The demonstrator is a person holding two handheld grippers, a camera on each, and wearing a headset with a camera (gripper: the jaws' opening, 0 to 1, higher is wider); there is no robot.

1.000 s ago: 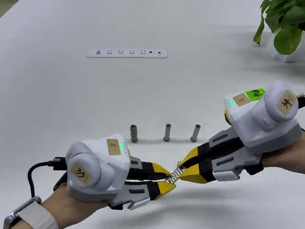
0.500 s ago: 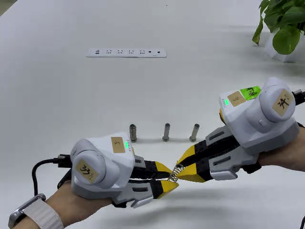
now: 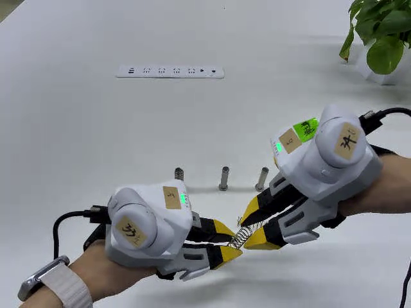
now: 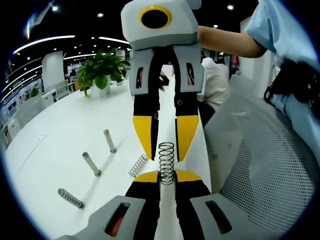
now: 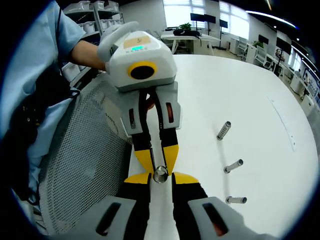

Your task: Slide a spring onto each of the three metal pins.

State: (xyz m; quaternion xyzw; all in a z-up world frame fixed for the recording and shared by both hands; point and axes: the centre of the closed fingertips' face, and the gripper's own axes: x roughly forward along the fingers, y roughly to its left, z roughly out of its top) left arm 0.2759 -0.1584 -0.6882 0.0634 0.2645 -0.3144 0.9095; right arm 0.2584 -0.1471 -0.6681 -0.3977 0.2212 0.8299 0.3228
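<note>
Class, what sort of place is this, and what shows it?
Probably an office or lab workspace: a wide white table, a long white power strip, and a leafy green potted plant.

Even overhead light is flooding the white worktop [image 3: 83,141] brightly, leaving faint soft shadows beside the pins [image 3: 224,178]. Ceiling lights [image 4: 47,41] are glaring at eleven o'clock in the left gripper view; both gripper views are bending at their edges.
</note>
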